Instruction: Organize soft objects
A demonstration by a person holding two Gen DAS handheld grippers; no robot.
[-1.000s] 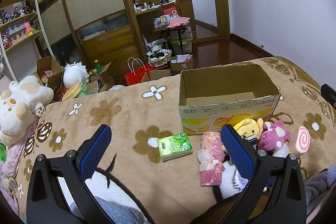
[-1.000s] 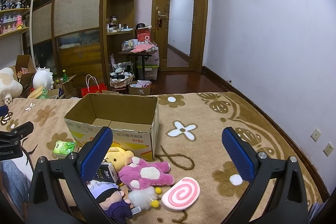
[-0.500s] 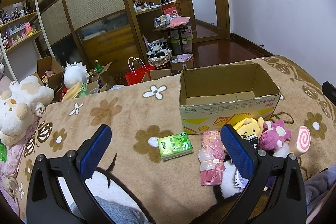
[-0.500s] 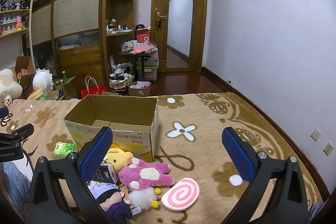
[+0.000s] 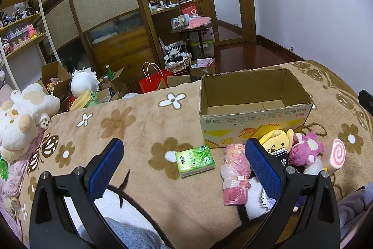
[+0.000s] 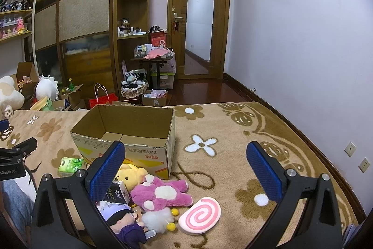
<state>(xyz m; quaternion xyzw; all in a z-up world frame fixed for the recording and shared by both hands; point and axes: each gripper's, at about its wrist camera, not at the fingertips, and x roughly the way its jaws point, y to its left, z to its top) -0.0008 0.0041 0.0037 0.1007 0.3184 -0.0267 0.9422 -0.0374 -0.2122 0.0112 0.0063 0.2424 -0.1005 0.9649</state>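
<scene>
An open cardboard box (image 5: 254, 118) (image 6: 149, 152) stands on a brown flowered blanket with nothing in it. In front of it lie a yellow plush (image 5: 276, 138) (image 6: 131, 175), a pink plush (image 5: 305, 151) (image 6: 163, 193), a pink swirl cushion (image 5: 338, 155) (image 6: 200, 216), a purple-haired doll (image 6: 121, 218), a white pom-pom toy (image 6: 157, 218), a green tissue pack (image 5: 194, 160) (image 6: 70, 163) and a pink wrapped bundle (image 5: 234, 173). My left gripper (image 5: 184, 165) hangs open above the tissue pack. My right gripper (image 6: 184, 167) is open over the toys, holding nothing.
A small black box (image 6: 116, 194) lies among the toys. A big white-and-tan plush (image 5: 21, 113) sits at the blanket's left edge. Beyond the bed are a wardrobe, shelves, a red bag (image 5: 152, 82) and floor clutter. A person's grey-clad leg (image 5: 126, 235) is at the bottom.
</scene>
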